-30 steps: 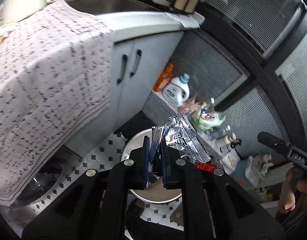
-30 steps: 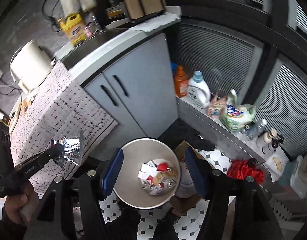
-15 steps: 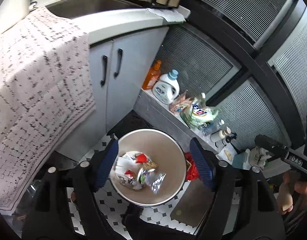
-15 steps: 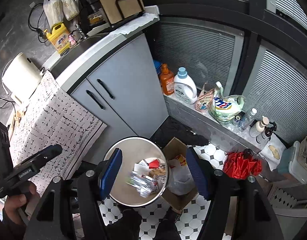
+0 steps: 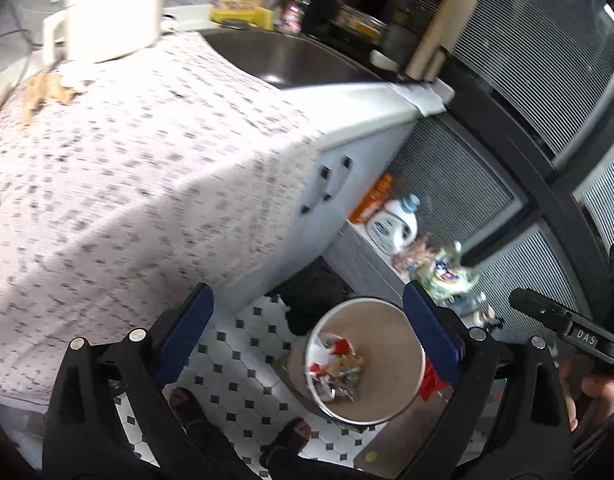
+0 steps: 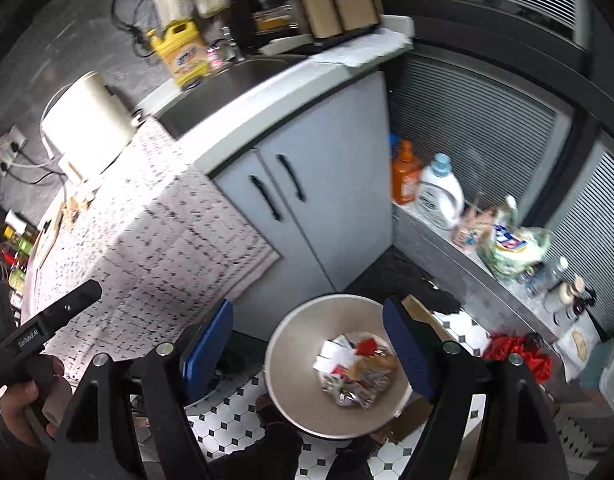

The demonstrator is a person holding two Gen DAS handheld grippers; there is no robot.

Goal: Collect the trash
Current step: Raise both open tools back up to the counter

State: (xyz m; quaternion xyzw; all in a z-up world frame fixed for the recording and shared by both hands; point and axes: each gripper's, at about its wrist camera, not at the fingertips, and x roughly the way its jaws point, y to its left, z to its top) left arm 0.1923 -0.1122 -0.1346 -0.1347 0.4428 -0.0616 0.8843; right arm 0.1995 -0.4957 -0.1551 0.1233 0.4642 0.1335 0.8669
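Note:
A round beige bin point(image 5: 381, 326) stands on the tiled floor, with wrappers and paper scraps point(image 5: 337, 372) heaped in its bottom. My left gripper point(image 5: 309, 330) hangs above and left of the bin, its jaws opening wide with nothing between them. In the right wrist view the same bin point(image 6: 303, 332) and its trash point(image 6: 357, 372) lie below my right gripper point(image 6: 307, 348), whose jaws are also opening and hold nothing. Tan crumpled scraps point(image 5: 43, 94) lie on the patterned cloth on the counter.
The patterned cloth point(image 5: 147, 184) drapes over the counter beside a white kettle point(image 5: 111, 4) and a sink point(image 5: 291, 60). Grey cabinet doors point(image 6: 307, 208) face the bin. Detergent bottles point(image 6: 439, 192) stand on a low ledge. A cardboard box point(image 6: 419, 312) and sandalled feet point(image 5: 287, 436) are by the bin.
My left gripper opened and let go of a silver foil wrapper, which fell into the bin. Both grippers then swung up toward the counter, and the right jaws widened.

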